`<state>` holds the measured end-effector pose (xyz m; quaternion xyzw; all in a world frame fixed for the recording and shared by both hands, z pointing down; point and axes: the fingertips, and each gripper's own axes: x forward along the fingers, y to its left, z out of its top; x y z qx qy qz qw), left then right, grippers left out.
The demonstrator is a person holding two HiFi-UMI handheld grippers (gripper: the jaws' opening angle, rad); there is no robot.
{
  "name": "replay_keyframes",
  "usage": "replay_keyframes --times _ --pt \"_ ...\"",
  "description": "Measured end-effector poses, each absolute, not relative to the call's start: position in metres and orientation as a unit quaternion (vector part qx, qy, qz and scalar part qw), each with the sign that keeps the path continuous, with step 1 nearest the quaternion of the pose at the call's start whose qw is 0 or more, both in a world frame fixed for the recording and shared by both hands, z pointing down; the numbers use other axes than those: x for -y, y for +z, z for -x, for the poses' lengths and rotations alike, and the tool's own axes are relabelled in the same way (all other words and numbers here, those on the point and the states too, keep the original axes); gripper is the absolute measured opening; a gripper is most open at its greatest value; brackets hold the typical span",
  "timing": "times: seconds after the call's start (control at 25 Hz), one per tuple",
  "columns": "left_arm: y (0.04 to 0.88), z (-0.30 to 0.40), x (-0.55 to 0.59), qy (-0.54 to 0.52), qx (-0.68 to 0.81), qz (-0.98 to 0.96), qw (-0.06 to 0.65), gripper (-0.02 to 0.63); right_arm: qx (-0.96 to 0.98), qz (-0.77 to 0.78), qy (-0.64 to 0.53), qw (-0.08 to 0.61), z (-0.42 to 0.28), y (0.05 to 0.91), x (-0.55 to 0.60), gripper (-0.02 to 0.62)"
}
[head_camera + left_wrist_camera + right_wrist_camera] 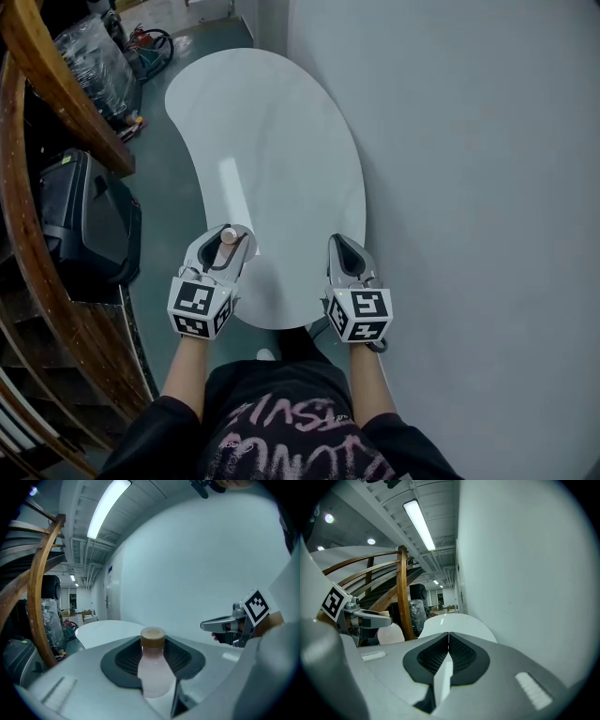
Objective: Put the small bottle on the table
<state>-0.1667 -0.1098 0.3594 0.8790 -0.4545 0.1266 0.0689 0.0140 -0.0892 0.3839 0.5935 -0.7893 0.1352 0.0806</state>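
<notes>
Head view: the left gripper clasps the bottle over the table's near edge. The right gripper hovers beside it.

Left gripper view: the bottle is pale pink with a tan cap, upright between the jaws.

Right gripper view: the jaws are pressed together, empty.

the table top reads smooth, glossy white, catching a streak of light. the small bottle is cloudy translucent plastic with a matt tan cap, against ribbed dark pads in the left gripper's matt grey plastic. the railing looks like varnished wood.
</notes>
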Motion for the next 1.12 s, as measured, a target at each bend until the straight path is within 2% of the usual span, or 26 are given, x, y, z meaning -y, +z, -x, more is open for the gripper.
replay_keyframes --times 1.12 --pt "0.37 0.101 0.198 0.152 0.467 -0.867 0.079 0.143 0.797 -0.572 0.172 0.088 -0.077 0.416 0.183 0.008"
